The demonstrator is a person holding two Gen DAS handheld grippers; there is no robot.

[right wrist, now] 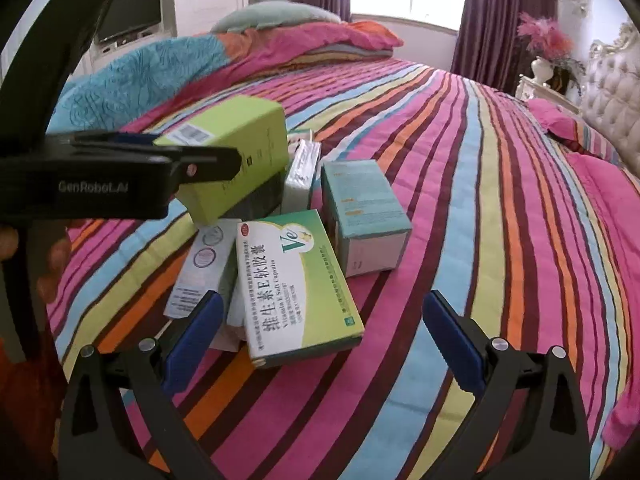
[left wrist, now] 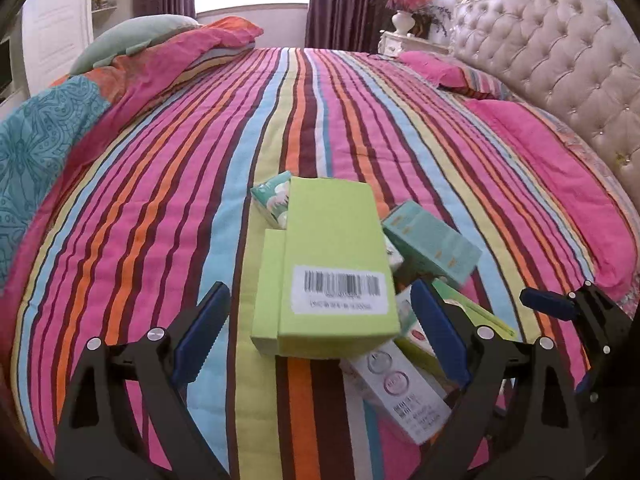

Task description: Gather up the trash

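Observation:
A pile of empty cartons lies on the striped bed cover [left wrist: 168,184]. A lime-green box with a barcode [left wrist: 332,264] sits on top, between my left gripper's open fingers; the left gripper [left wrist: 320,328] is open and not touching it as far as I can tell. It also shows in the right wrist view [right wrist: 236,148]. A Vitamin E box [right wrist: 296,284], a teal box [right wrist: 364,212] and a white box [right wrist: 200,268] lie beside it. My right gripper [right wrist: 320,340] is open just in front of the Vitamin E box. It shows at the right of the left view [left wrist: 560,308].
A tufted headboard [left wrist: 560,56] and pink pillows [left wrist: 560,168] stand at the right. Folded quilts and a green cushion [right wrist: 276,16] lie at the far left of the bed. A nightstand with a vase [left wrist: 404,24] stands by the window.

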